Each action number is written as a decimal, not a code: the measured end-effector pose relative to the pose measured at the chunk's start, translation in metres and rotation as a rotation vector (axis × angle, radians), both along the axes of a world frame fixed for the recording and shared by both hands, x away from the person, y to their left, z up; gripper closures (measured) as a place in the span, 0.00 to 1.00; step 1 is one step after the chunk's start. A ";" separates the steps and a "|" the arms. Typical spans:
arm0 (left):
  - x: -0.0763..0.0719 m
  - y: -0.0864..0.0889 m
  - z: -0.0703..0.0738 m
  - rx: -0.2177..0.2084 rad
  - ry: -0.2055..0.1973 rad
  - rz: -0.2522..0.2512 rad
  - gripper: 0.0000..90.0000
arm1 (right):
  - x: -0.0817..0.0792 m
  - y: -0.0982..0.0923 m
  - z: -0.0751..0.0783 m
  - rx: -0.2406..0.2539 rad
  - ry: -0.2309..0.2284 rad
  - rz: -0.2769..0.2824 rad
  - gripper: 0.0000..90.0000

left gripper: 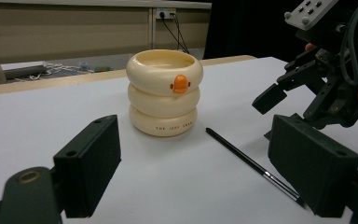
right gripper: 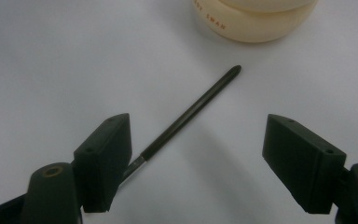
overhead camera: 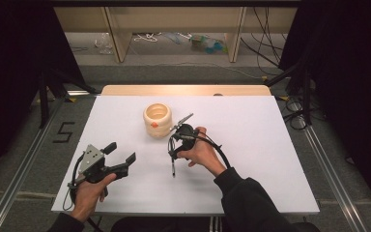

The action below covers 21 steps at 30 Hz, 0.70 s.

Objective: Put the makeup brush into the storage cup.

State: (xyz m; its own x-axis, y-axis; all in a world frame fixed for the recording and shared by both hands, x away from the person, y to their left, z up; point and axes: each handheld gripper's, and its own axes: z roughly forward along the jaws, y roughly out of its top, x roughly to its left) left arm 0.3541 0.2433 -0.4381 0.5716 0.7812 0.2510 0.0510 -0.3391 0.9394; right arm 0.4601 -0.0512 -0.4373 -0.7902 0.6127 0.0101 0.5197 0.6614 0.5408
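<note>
**Inspector:** Noting the right tool (overhead camera: 178, 145) first: it hangs over a thin black brush with a metal ferrule (right gripper: 186, 112), jaws spread wide, nothing between the pads. Why that posture?

**Assistant:** Judging by the right gripper view, the jaws straddle the brush's handle near the ferrule end, so a pickup looks intended. The brush lies flat on the white desk (overhead camera: 270, 159), its far tip just short of the cream ring-stacked ceramic cup with an orange duck bill (overhead camera: 157, 120), not touching it.

**Inspector:** And the left tool (overhead camera: 121, 155)?

**Assistant:** Also spread and empty, held low over the desk's near left, well apart from the brush, aimed toward the cup. Likely waiting.

**Inspector:** Clearance?

**Assistant:** Ample. Open desk lies on all sides of the brush except toward the cup. The brush sits well inside every desk edge. A flat, thin handle may roll or slip as the pads meet it.
</note>
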 end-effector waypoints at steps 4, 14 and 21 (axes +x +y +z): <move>0.000 0.000 0.000 0.000 0.000 -0.001 0.19 | 0.004 0.006 -0.002 -0.021 0.017 0.002 0.27; 0.000 0.000 0.000 0.001 0.000 -0.001 0.19 | 0.013 0.023 -0.003 -0.088 0.042 0.012 0.28; 0.000 0.000 0.000 -0.002 -0.002 -0.002 0.19 | 0.016 0.030 -0.007 -0.130 0.066 0.003 0.29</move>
